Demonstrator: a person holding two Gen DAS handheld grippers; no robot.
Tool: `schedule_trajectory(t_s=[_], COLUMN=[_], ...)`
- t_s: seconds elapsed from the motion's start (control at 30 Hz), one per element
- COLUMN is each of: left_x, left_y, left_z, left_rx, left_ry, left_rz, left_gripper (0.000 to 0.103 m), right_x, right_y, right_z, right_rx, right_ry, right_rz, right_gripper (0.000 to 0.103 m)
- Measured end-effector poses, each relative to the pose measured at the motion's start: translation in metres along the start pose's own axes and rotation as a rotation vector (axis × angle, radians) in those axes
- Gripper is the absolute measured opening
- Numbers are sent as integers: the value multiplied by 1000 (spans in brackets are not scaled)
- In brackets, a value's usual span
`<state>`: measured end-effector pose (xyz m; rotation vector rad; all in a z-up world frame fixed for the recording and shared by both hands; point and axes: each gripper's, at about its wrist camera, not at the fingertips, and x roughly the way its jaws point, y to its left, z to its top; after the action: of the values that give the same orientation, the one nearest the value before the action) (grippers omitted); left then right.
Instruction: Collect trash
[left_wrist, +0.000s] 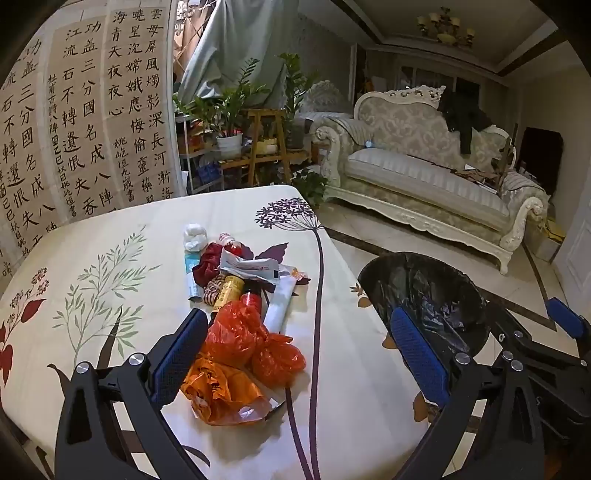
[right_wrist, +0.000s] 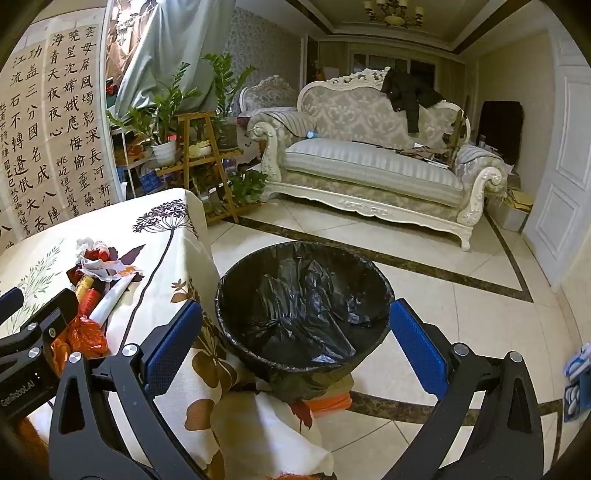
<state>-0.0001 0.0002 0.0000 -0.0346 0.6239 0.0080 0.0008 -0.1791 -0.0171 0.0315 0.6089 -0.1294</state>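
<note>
You've barely begun: both your left gripper (left_wrist: 295, 354) and right gripper (right_wrist: 295, 339) are spread and hold nothing, the trash pile (left_wrist: 240, 295) sits untouched at twelve o'clock on the table (left_wrist: 110, 240), and the lined bin (right_wrist: 306, 295) looks bare.

Orange bag (left_wrist: 236, 354), black bin liner (right_wrist: 303, 299)

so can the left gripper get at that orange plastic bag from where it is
Probably yes. The left gripper is open, and the orange plastic bag lies on the table just inside its left finger, on the near end of the trash pile, with nothing covering it.
</note>
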Motion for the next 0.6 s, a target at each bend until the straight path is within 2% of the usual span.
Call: schedule_trajectory(t_s=[0.33, 0.6], left_x=[5, 6], left_y=[1, 4], left_z=[1, 0], left_rx=[-14, -19], left_ry=[44, 41], left_rz=[1, 1], left_gripper=[97, 97], right_x=[1, 2], right_y=[0, 1], right_z=[1, 0], right_rx=[-4, -5], right_ry=[2, 4], right_rz=[-1, -2], right_gripper=[99, 99])
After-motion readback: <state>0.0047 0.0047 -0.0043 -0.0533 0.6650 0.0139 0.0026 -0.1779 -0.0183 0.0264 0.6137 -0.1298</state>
